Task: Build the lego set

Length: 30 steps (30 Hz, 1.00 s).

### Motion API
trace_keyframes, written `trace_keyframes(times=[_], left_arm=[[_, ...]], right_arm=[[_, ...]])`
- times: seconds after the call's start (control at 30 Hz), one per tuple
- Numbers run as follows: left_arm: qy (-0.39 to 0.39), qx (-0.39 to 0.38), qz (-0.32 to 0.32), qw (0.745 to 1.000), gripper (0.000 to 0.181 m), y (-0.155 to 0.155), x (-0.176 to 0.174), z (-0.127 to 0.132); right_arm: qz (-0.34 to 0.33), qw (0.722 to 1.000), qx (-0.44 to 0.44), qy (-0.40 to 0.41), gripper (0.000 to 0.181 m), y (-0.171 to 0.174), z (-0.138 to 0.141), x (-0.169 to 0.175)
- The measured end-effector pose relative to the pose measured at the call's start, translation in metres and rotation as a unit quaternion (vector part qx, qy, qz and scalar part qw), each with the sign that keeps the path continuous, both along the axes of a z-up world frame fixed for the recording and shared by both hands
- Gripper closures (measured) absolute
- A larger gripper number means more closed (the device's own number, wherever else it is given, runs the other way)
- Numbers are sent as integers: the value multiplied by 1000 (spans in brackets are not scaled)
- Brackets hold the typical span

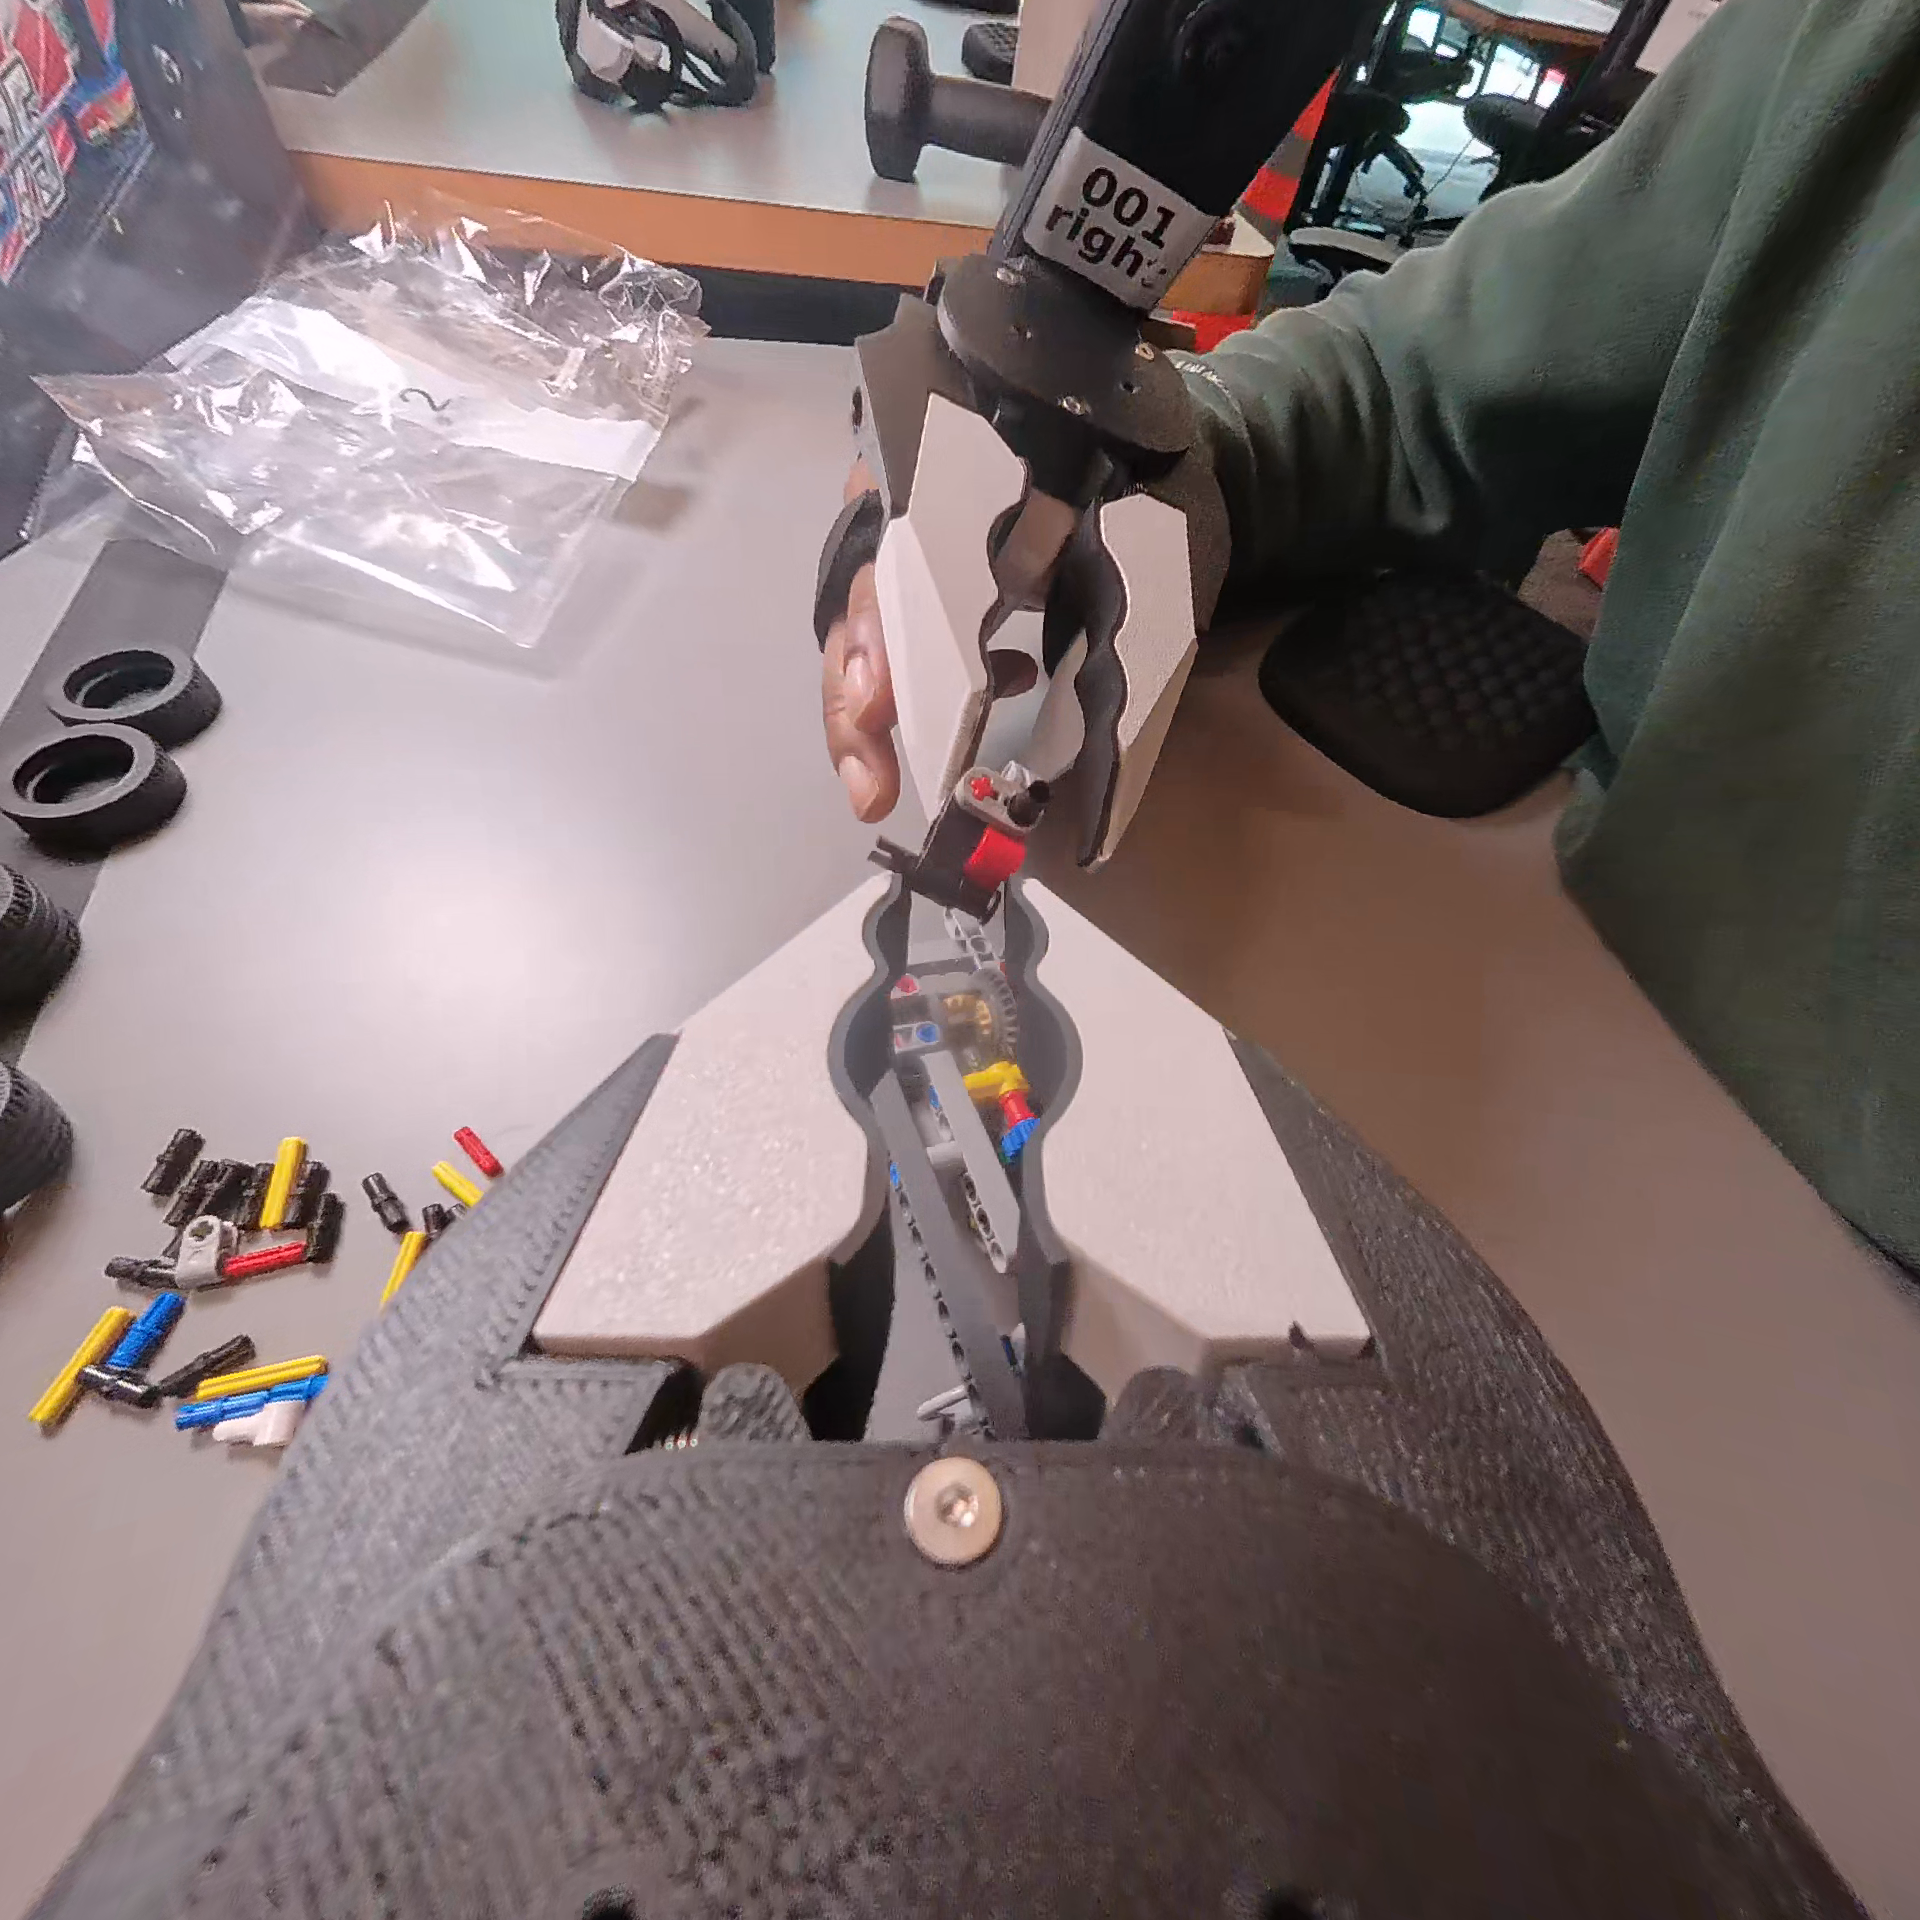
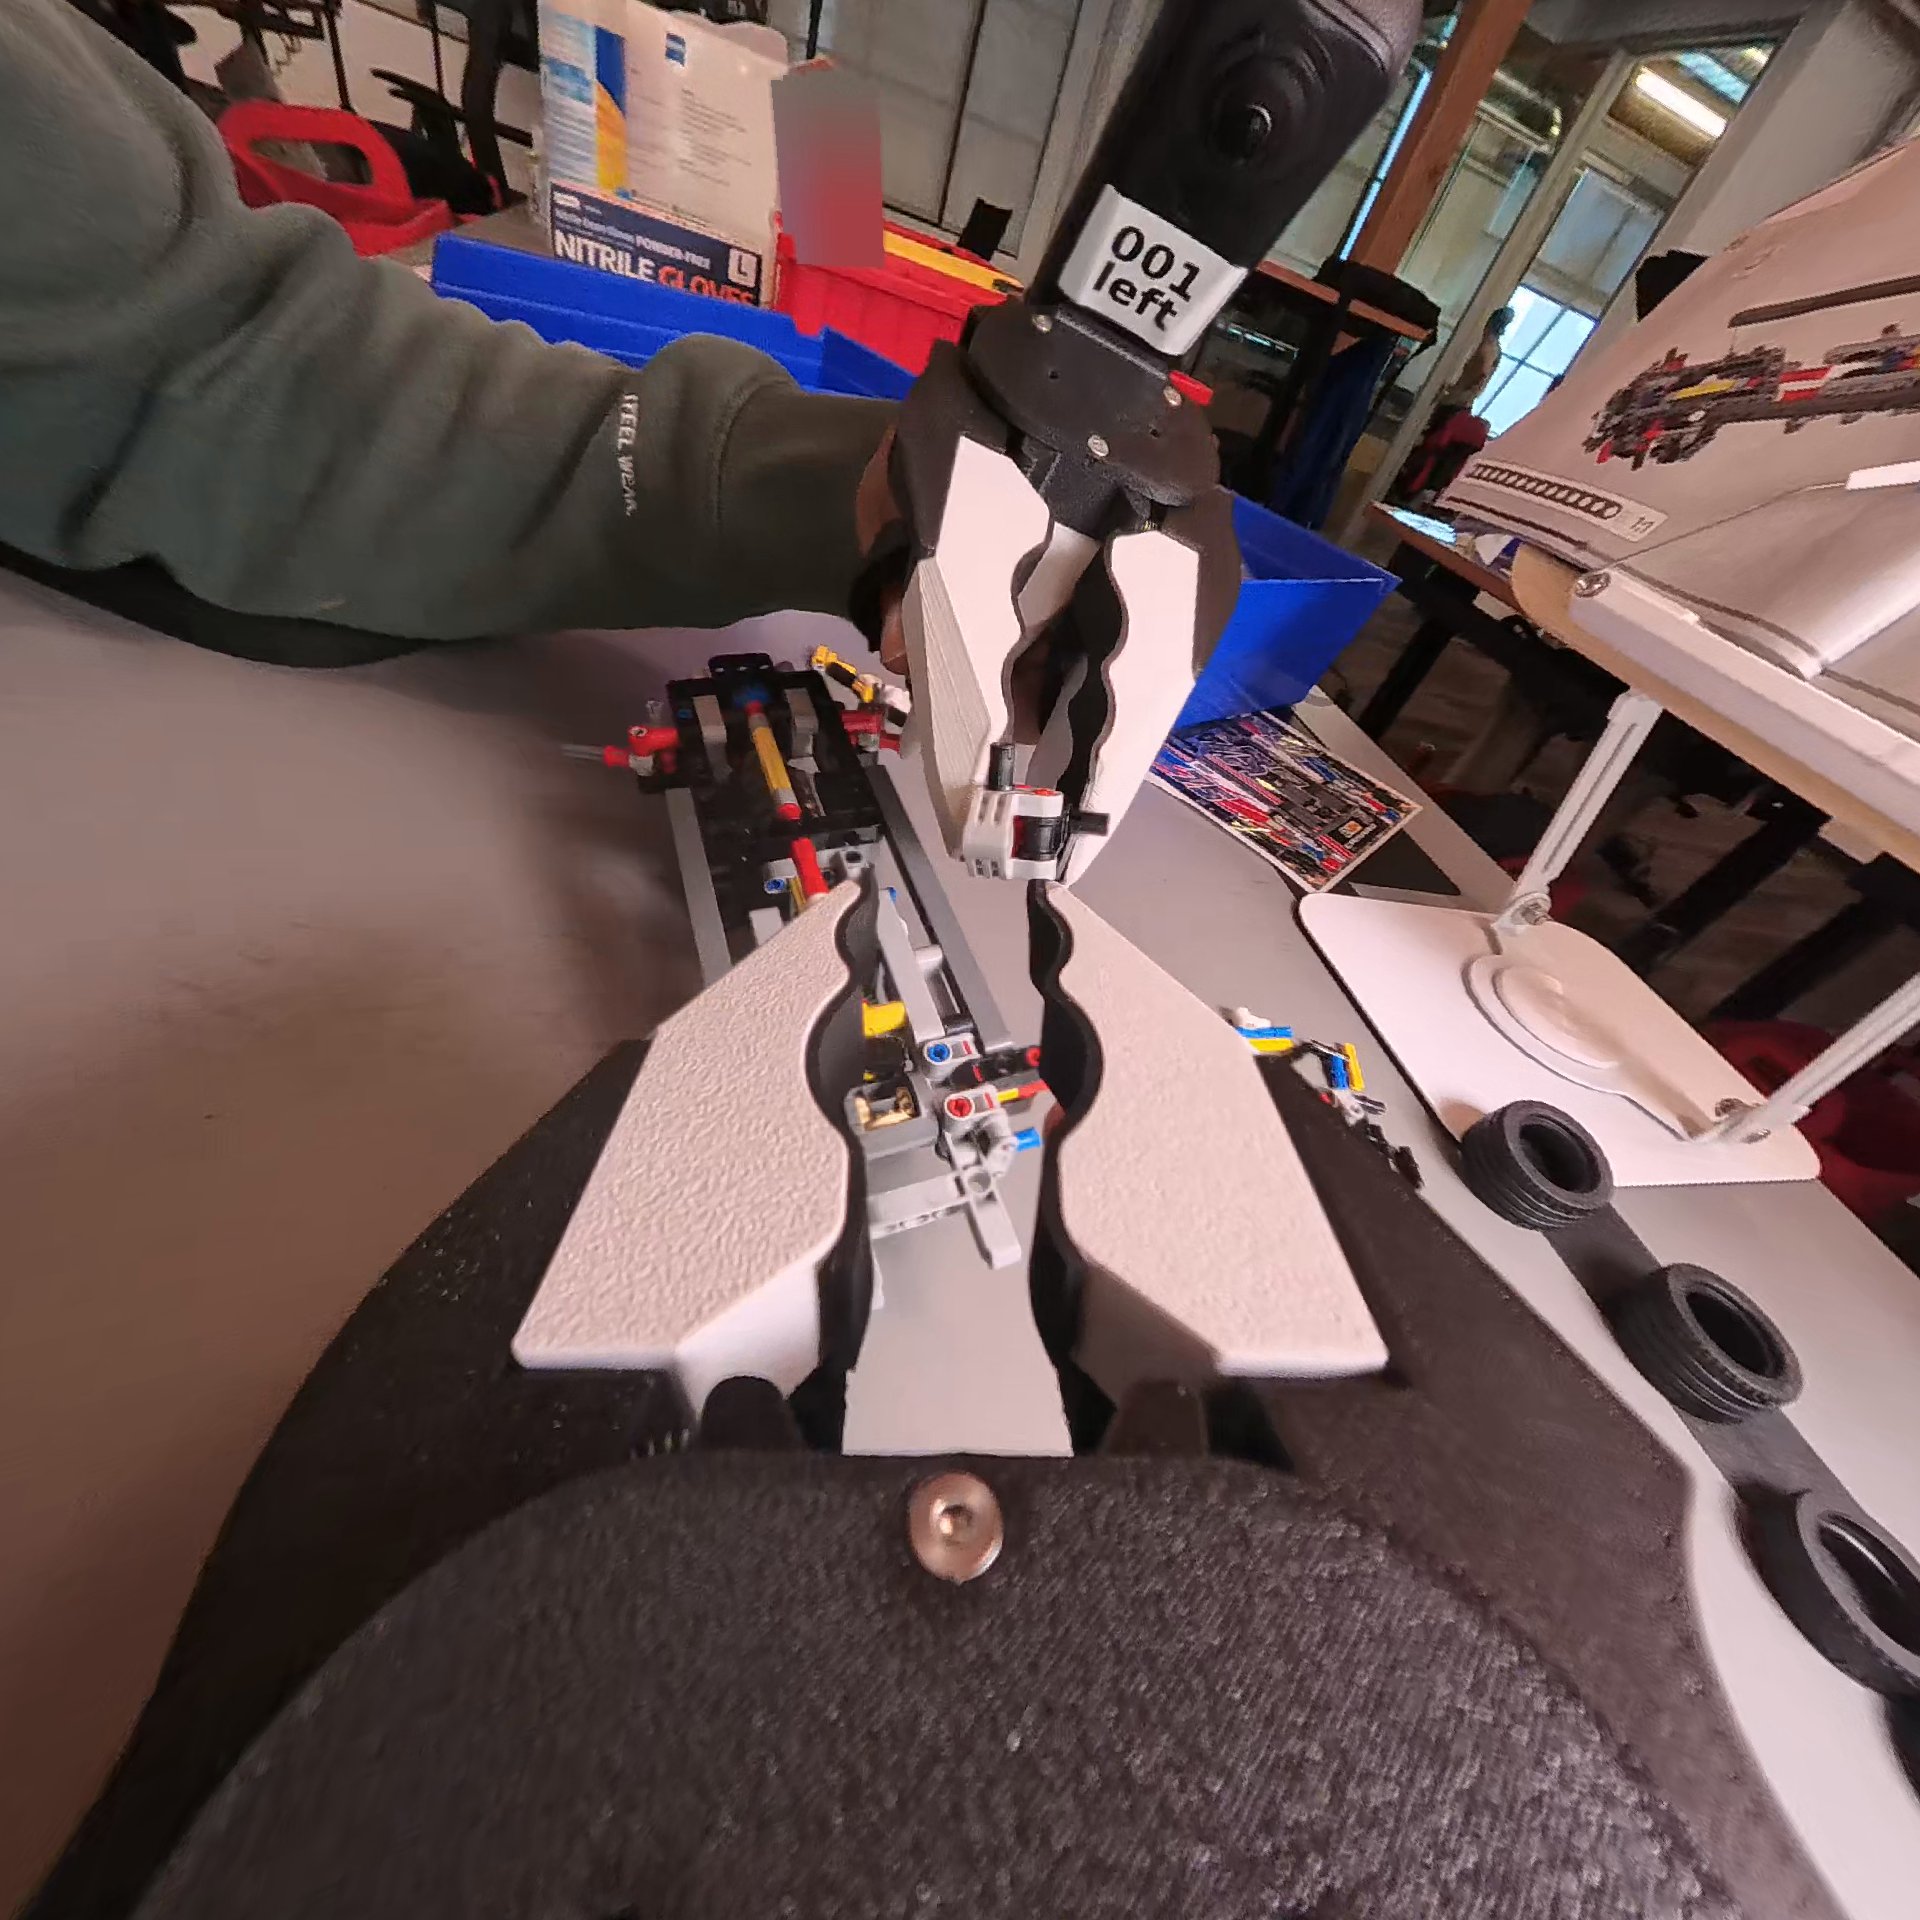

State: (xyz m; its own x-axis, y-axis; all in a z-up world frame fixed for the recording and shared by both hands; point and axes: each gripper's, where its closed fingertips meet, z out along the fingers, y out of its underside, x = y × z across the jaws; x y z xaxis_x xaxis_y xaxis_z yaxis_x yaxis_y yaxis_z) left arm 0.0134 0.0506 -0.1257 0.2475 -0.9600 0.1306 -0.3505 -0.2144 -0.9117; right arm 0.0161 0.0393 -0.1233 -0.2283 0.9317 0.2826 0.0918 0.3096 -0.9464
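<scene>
My left gripper [image 1: 958, 883] is shut on a small sub-assembly [image 1: 961, 847] of black, red and grey parts, held above the table. In the right wrist view the left gripper [image 2: 1023, 847] comes down from above with the sub-assembly [image 2: 1013, 821] at its tips. My right gripper [image 2: 951, 894] is open, its tips just under and beside that piece; it also shows in the left wrist view [image 1: 1013, 831]. The long black and grey chassis [image 2: 769, 769] lies on the table below and shows through the finger gap [image 1: 966, 1039].
Black tyres [image 1: 135, 686] [image 2: 1538, 1164] lie along one table side. Loose pins and axles [image 1: 229, 1247] sit near them. Clear plastic bags [image 1: 384, 416], a sticker sheet [image 2: 1288, 800], an instruction booklet on a white stand [image 2: 1714, 416] and a blue bin [image 2: 1288, 613] surround the work area. The tips of both grippers are at nearly the same place.
</scene>
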Motion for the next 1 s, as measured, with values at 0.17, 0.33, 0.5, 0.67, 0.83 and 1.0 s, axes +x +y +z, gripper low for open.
trace_keyframes(times=[0.17,0.33,0.5,0.67,0.83,1.0], left_arm=[[19,-10,-16,1000,166,3,-1,-4],[35,-23,-45,998,166,-1,6,-11],[43,-36,-55,997,166,-3,7,-18],[36,-45,-35,998,166,9,2,-19],[42,-20,38,998,166,30,-7,-18],[57,-1,70,996,166,28,-12,-18]], right_arm=[[-10,1000,19,-3,155,9,-1,-2],[15,999,36,-13,150,8,2,-5],[36,997,54,-35,159,2,-7,-7],[3,999,28,-26,163,16,-8,-10],[-78,996,-22,-24,169,42,-10,-16],[-92,995,-32,-27,169,41,-16,-19]])
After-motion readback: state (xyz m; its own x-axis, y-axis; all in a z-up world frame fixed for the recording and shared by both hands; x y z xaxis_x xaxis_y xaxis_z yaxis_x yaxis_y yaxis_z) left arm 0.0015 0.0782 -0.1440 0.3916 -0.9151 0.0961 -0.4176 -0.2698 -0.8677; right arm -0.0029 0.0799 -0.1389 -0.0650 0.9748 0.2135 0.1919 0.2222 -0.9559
